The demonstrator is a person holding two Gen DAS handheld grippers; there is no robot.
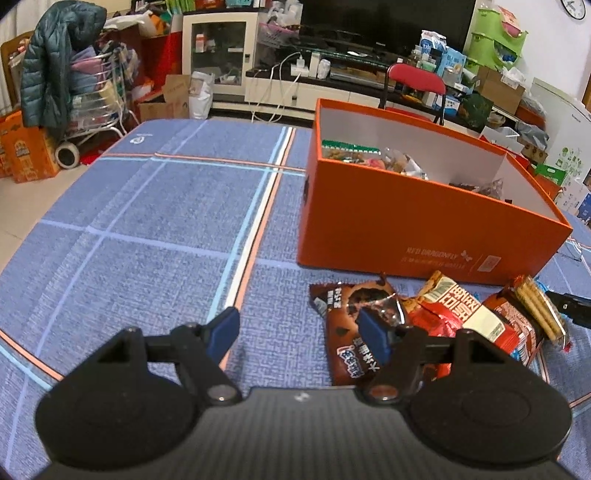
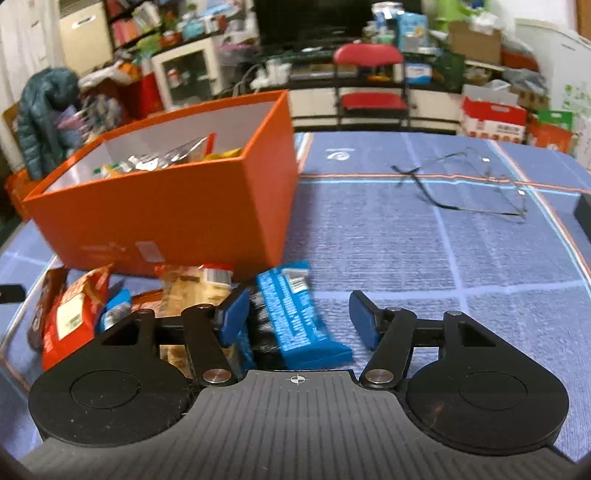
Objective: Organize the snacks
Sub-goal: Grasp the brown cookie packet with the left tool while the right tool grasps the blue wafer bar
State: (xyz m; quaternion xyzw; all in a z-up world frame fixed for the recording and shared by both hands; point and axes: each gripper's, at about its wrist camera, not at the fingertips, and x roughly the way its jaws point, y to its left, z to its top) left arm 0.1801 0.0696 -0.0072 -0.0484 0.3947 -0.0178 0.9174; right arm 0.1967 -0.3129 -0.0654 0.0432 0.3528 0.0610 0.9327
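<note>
Snacks (image 2: 184, 295) lie in a loose heap at the lower left of the right wrist view, on the desk (image 2: 406, 258) just in front of the orange box (image 2: 166, 214). The right hand-held gripper (image 2: 299, 317) stands partly open around the blue packet (image 2: 291, 314), not pressing it; the left hand-held gripper (image 1: 299, 332) gapes wide over bare cloth. Closing off-centre may let the slick packet slip out, or drag its neighbours along.

Upper left of the left wrist view, a dark green puffer jacket (image 1: 55, 62) hangs over a loaded wire cart (image 1: 98, 107). Top centre, a red folding chair (image 2: 371, 79) stands before the dark television (image 1: 384, 22). Right of centre, spectacles (image 2: 465, 184) lie on the blue checked desk (image 2: 406, 240).
</note>
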